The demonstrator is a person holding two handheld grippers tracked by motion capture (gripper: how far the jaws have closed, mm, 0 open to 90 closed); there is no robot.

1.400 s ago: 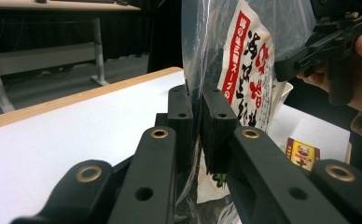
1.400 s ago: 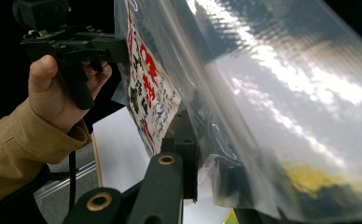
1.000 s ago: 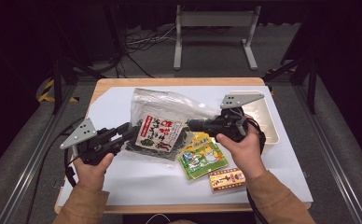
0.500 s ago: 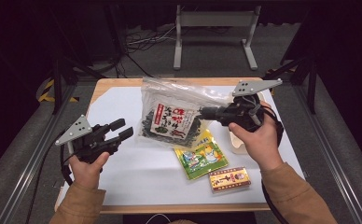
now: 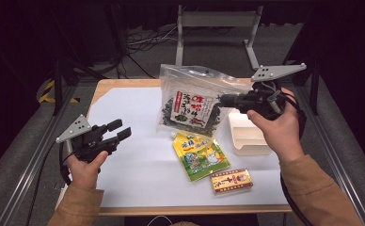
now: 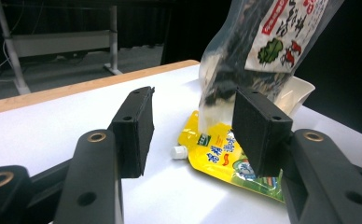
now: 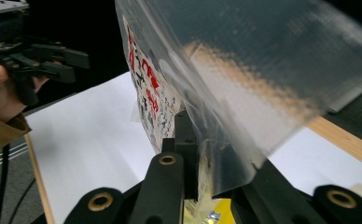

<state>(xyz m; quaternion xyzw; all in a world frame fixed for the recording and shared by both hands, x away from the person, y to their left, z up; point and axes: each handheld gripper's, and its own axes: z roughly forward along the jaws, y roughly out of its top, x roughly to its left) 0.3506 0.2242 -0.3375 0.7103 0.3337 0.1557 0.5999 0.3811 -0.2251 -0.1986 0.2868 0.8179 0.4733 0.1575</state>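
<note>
One seaweed bag [image 5: 192, 101] hangs above the surface's far right part, pinched at its edge by the right gripper [image 5: 225, 100], whose jaws are clamped on it. One yellow pouch [image 5: 200, 156], one small box [image 5: 231, 180] and one white tray [image 5: 247, 136] lie near the right edge. The left gripper [image 5: 117, 130] hovers at the left edge; its jaws have just been opening and stand apart with nothing between them.

Glossy clear plastic seaweed bag [image 5: 192, 101], matt white table [image 5: 138, 165]

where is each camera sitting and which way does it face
High view: above the person's side, looking forward and down on the table; both forearms, left gripper, right gripper.
Left gripper view: on the left gripper, looking along its open jaws at the yellow pouch.
Right gripper view: on the right gripper, clamped on the seaweed bag.
All three share that bag.
</note>
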